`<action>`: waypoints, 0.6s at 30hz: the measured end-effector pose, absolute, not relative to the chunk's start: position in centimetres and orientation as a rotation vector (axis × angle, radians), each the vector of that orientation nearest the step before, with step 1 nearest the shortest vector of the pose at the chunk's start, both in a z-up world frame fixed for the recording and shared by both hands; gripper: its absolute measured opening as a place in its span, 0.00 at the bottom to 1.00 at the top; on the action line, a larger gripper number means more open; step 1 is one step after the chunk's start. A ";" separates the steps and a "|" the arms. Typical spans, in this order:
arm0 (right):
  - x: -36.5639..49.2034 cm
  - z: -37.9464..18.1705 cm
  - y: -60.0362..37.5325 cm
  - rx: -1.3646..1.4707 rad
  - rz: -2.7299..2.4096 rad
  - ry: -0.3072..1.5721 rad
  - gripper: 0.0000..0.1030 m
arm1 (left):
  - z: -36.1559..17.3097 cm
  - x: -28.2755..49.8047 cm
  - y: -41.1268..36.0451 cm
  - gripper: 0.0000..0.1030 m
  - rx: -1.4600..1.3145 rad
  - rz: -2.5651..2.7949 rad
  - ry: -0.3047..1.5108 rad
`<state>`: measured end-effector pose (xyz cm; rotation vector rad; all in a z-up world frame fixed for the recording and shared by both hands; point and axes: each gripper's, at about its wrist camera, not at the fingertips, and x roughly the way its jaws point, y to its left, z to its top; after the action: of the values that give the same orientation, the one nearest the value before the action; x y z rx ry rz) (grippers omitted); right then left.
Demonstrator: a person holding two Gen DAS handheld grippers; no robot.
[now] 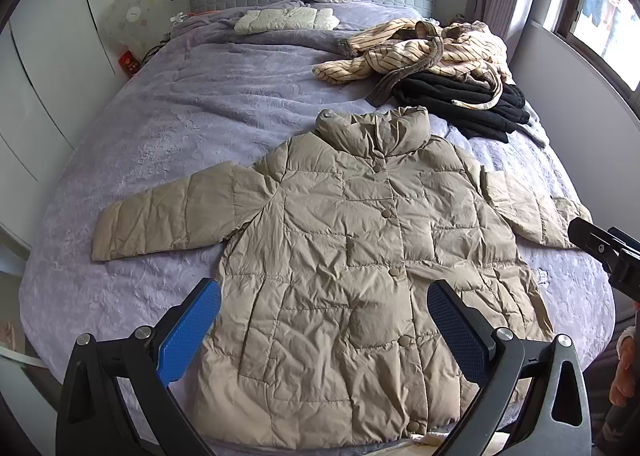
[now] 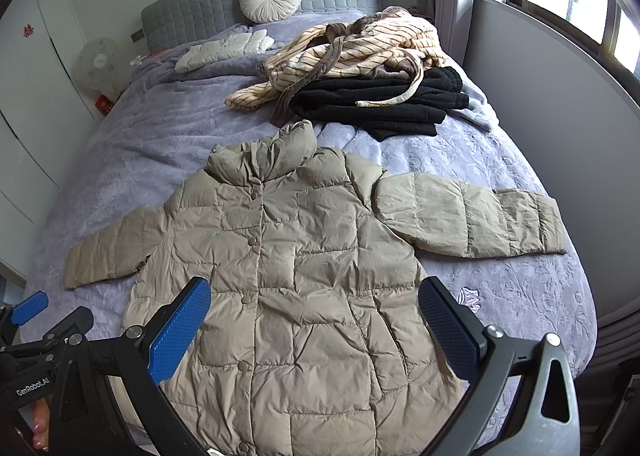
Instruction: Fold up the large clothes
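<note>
While jacket lies flat, buttoned, sleeves out, on near bed, left gripper and right gripper hover spread, empty. Folding seemingly unstarted; next, pinch a sleeve, fold inward.

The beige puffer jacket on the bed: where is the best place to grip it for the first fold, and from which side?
Probably the cuffs. The beige puffer jacket lies flat, buttoned, both sleeves spread outward. The right gripper, open, could take the right sleeve at its cuff from the outer side; the left gripper, open, the left sleeve likewise. Cuff edges are thin and free.
</note>
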<state>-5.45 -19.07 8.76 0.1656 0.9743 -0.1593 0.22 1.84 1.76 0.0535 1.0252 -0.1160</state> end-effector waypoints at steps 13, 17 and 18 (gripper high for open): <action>-5.4 8.6 -18.9 0.168 -0.160 0.976 1.00 | 1.8 0.4 2.0 1.00 0.055 -0.119 1.027; -5.3 8.5 -18.8 0.165 -0.159 0.976 1.00 | 1.9 0.5 2.0 1.00 0.056 -0.121 1.027; -5.4 8.5 -18.9 0.166 -0.160 0.976 1.00 | 1.9 0.5 2.0 1.00 0.056 -0.121 1.028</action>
<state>-5.35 -18.88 8.51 0.1658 0.9763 -0.1598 0.47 1.95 1.93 0.0560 1.0277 -0.1208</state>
